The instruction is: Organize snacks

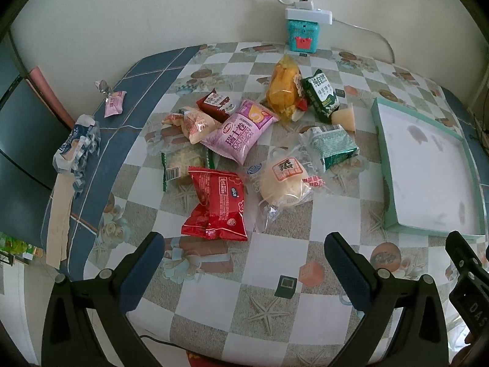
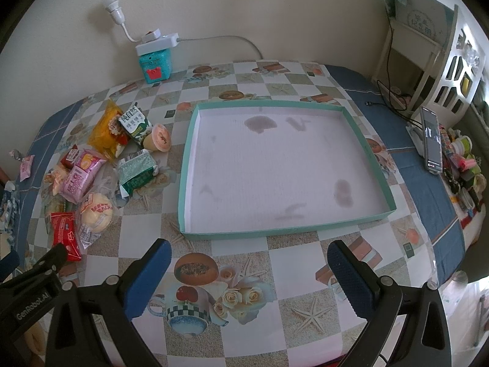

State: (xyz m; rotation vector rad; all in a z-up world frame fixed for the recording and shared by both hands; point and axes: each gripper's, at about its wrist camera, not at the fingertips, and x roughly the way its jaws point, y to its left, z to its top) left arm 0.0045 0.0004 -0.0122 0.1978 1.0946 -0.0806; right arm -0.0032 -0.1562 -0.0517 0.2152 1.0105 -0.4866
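A pile of wrapped snacks lies on the patterned table: a red packet [image 1: 217,203], a round bun in clear wrap [image 1: 282,180], a pink packet [image 1: 240,130], a green packet [image 1: 331,145], a yellow bag [image 1: 284,87] and a green milk carton [image 1: 322,94]. A shallow teal box [image 2: 362,140] with a white, bare floor stands right of the pile. My left gripper [image 1: 244,260] is open and empty, just short of the red packet. My right gripper [image 2: 249,267] is open and empty, in front of the box's near wall. The pile also shows at the left of the right wrist view [image 2: 91,168].
A teal cube with a white power strip [image 1: 302,30] stands at the back by the wall. Two small candy wrappers [image 1: 111,98] and a blue-white wrapper [image 1: 78,146] lie at the table's left edge. A phone [image 2: 431,139] and small clutter lie at the far right.
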